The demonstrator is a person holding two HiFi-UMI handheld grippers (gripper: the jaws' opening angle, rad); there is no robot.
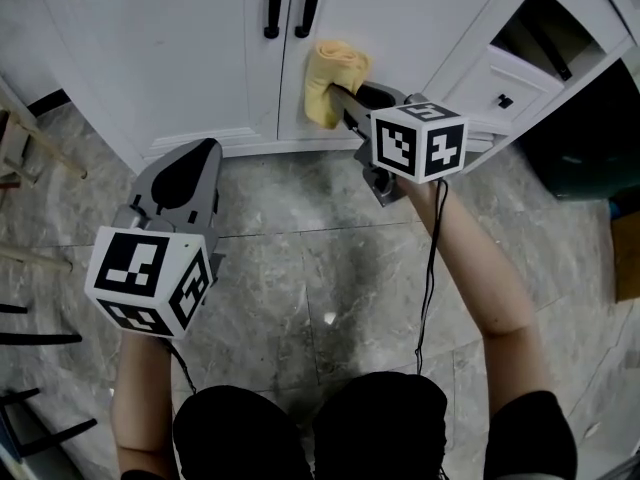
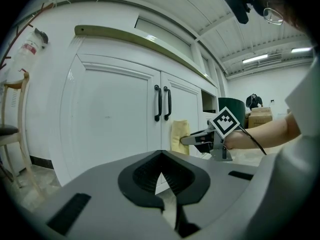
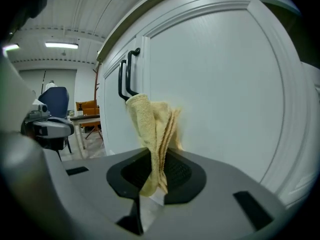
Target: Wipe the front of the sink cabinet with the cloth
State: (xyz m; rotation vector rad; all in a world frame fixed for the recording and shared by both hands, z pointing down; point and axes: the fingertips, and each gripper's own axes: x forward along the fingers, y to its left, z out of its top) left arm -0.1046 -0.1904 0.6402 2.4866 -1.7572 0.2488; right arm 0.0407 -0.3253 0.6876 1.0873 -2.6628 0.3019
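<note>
A folded yellow cloth [image 1: 330, 78] is pressed against the right door [image 1: 410, 23] of the white sink cabinet, just below the two black handles [image 1: 290, 3]. My right gripper [image 1: 342, 96] is shut on the cloth. In the right gripper view the cloth [image 3: 150, 126] rises from between the jaws and touches the door panel [image 3: 225, 84]. My left gripper [image 1: 203, 148] hangs back over the floor before the left door [image 1: 160, 38], shut and holding nothing. The left gripper view shows its jaws [image 2: 161, 160] closed, with the cloth [image 2: 179, 136] and right gripper [image 2: 194, 140] beyond.
A drawer [image 1: 505, 93] stands pulled out at the cabinet's right end, beside a dark bin [image 1: 590, 138] and a cardboard box [image 1: 627, 258]. Wooden chair legs [image 1: 35, 143] stand at the left. Grey marble tiles [image 1: 320, 268] cover the floor.
</note>
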